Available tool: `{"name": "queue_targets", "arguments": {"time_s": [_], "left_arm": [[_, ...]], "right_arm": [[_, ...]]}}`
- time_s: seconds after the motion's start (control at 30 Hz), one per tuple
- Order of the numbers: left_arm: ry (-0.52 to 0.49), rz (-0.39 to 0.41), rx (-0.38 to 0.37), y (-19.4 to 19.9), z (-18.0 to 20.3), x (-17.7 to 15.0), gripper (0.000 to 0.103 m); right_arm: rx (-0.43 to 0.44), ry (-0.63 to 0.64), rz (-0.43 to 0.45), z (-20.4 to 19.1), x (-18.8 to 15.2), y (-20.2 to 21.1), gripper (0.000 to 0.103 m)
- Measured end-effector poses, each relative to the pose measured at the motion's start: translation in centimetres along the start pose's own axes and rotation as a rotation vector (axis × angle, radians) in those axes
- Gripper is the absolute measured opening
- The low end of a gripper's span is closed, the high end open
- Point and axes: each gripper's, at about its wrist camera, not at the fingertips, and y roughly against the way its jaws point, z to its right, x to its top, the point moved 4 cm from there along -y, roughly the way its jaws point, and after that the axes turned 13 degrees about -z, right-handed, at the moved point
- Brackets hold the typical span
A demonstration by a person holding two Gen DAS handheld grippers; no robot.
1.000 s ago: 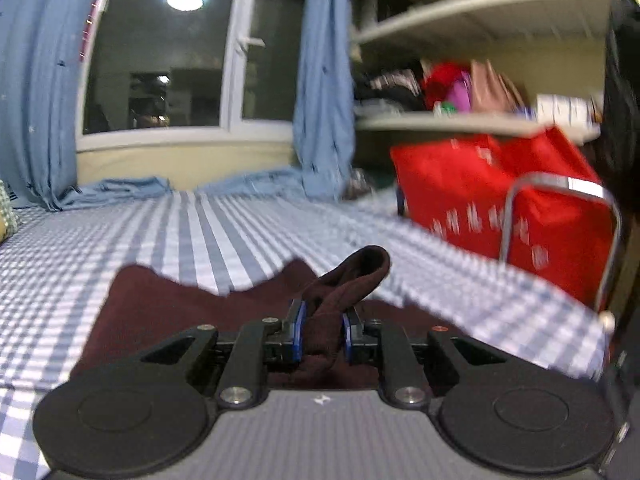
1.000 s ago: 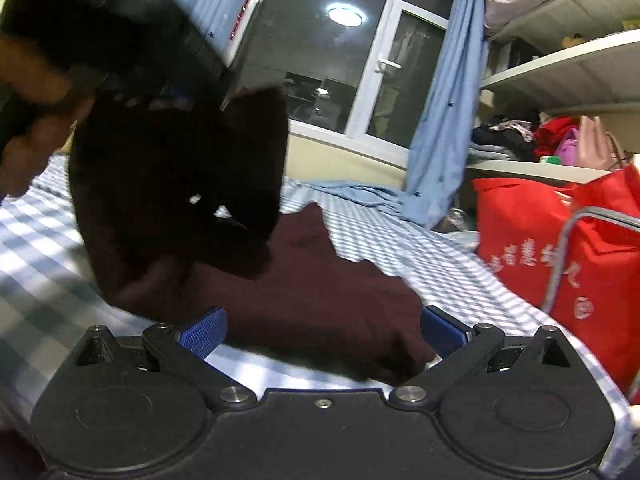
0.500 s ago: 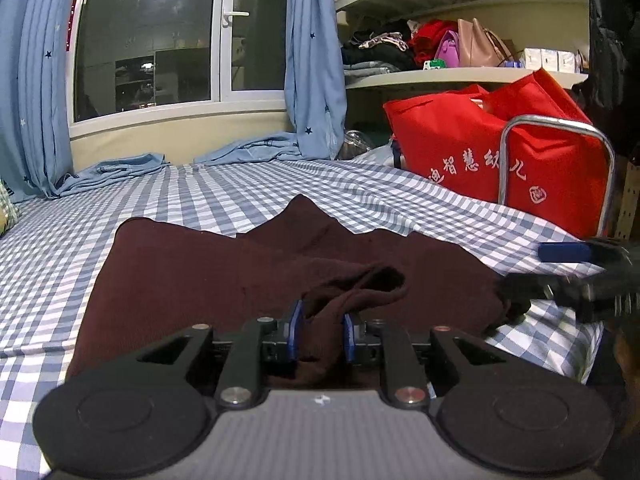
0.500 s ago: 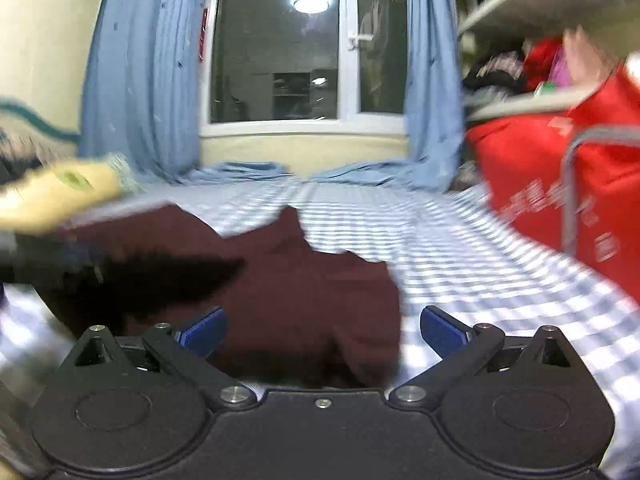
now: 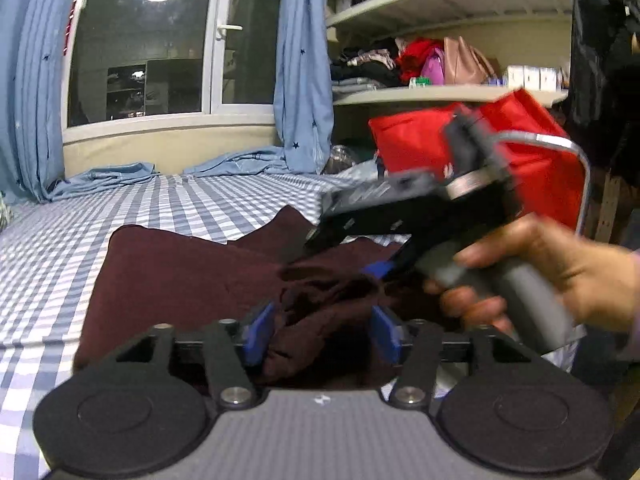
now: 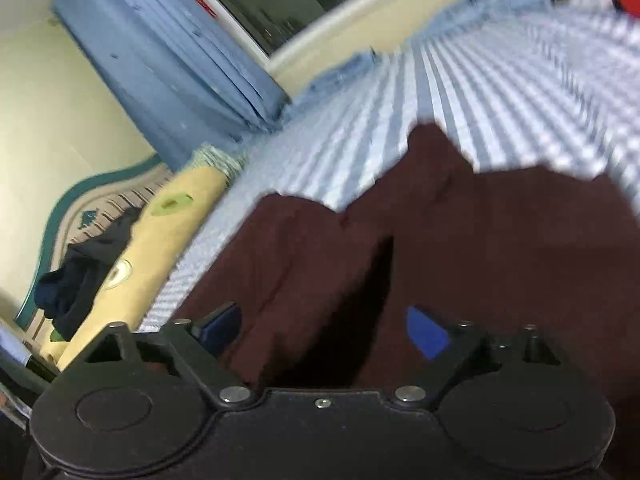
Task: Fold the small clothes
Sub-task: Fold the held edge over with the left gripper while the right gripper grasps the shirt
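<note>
A dark maroon garment (image 5: 180, 276) lies on the blue-and-white checked bed (image 5: 168, 204). My left gripper (image 5: 322, 330) is open, with a bunched fold of the maroon cloth lying loose between its blue pads (image 5: 258, 328). My right gripper (image 6: 324, 330) is open and tilted, low over the same garment (image 6: 500, 240). In the left wrist view the right gripper's black body (image 5: 404, 208) crosses above the garment from the right, held by a hand (image 5: 552, 268).
A red bag (image 5: 424, 144) behind a metal rail (image 5: 576, 160) stands at the bed's right edge. Shelves with clothes and bags (image 5: 420, 64) are behind it. A window (image 5: 148, 48) and blue curtains (image 5: 300, 80) are at the far side. A yellow pillow (image 6: 160, 236) and dark cloth (image 6: 72, 280) lie left.
My left gripper has opened and let go of the maroon fold. My right gripper has swung in over the garment from the right and tilted.
</note>
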Motion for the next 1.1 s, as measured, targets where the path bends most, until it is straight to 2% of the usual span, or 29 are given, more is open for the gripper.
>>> {"name": "queue_targets", "arguments": {"time_s": [0.03,0.1,0.2,0.27,0.3,0.4,0.43,0.5,0.53,0.6,0.67,0.73,0.77,0.83,1.0,1.1], "left_arm": [[0.023,0.005,-0.01,0.7,-0.3,-0.2,0.075],[0.066,0.031,-0.022,2.4,-1.0,-0.6,0.085],[0.107,0.056,0.031,4.7,-2.6,-1.3,0.089],[0.123,0.063,0.05,5.9,-3.8,-1.9,0.09],[0.126,0.06,0.064,6.3,-4.2,-2.3,0.095],[0.125,0.036,0.19,6.5,-5.1,-3.5,0.099],[0.12,0.026,0.198,6.5,-5.2,-3.7,0.099],[0.139,0.005,0.208,6.1,-5.8,-4.1,0.099],[0.154,-0.004,0.219,5.7,-6.0,-4.0,0.099],[0.179,-0.018,0.236,4.6,-6.7,-4.0,0.094],[0.186,-0.051,0.257,3.1,-7.4,-3.7,0.088],[0.179,-0.075,0.287,1.9,-7.8,-3.6,0.078],[0.175,-0.092,0.305,1.3,-8.1,-3.5,0.065],[0.155,-0.083,0.312,1.0,-7.6,-3.0,0.063],[-0.07,-0.054,0.385,0.6,-4.0,-1.0,0.038],[-0.206,-0.047,0.403,0.4,-1.7,0.3,0.036]], "right_arm": [[0.002,-0.014,-0.008,0.1,0.2,-0.6,0.081],[0.026,-0.033,-0.023,-0.1,0.2,-1.4,0.08],[0.043,-0.038,-0.029,-0.8,0.1,-2.2,0.08],[0.047,-0.034,-0.031,-1.2,0.2,-2.4,0.064],[0.052,-0.037,-0.034,-1.4,0.1,-2.5,0.062],[0.061,-0.047,-0.029,-1.6,0.4,-3.0,0.059],[0.057,-0.054,-0.025,-1.6,0.4,-2.9,0.054],[0.054,-0.074,-0.018,-1.3,0.6,-2.9,0.038],[0.049,-0.082,-0.012,-1.3,0.8,-3.0,0.027],[0.06,-0.094,0.003,-1.2,1.0,-2.7,0.019],[0.071,-0.099,0.02,-1.2,1.2,-2.3,0.008],[0.061,-0.072,0.044,-1.8,1.6,-1.6,0.006],[0.045,-0.044,0.06,-2.3,2.0,-1.2,0.005],[0.007,0.021,0.099,-3.5,2.9,0.1,0.004],[-0.072,0.175,0.209,-6.0,5.5,4.5,0.004],[-0.133,0.227,0.259,-6.1,6.5,7.4,0.004]]}}
